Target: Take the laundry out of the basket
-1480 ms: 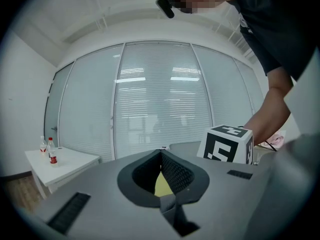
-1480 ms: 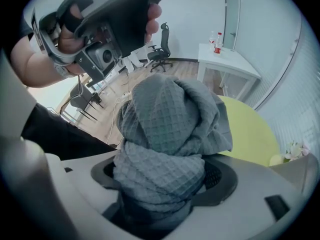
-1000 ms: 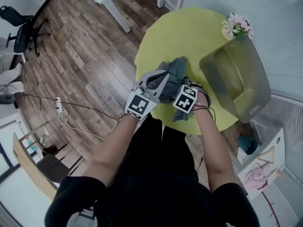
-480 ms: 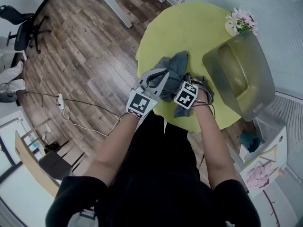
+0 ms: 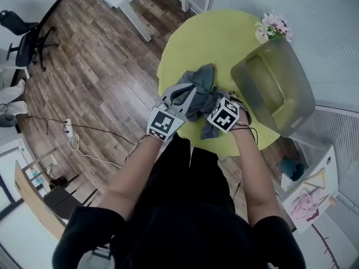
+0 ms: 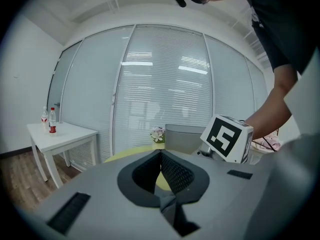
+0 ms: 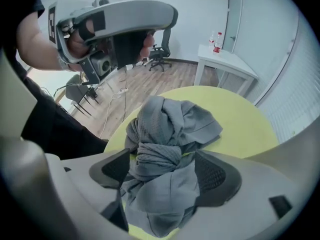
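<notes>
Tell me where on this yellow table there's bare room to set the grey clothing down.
The far half of the table is bare, bordered by the flowers, the basket and the grey clothing. The near edge is crowded by the clothing itself, and the basket fills the right side.

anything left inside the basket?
The basket looks empty: bare floor, no cloth. A strip under its near rim is covered. The grey garment lies outside on the table.

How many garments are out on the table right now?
1: a gray garment, bunched on the green table near the person's edge, between the right gripper's jaws. Its folds could hide another piece.
</notes>
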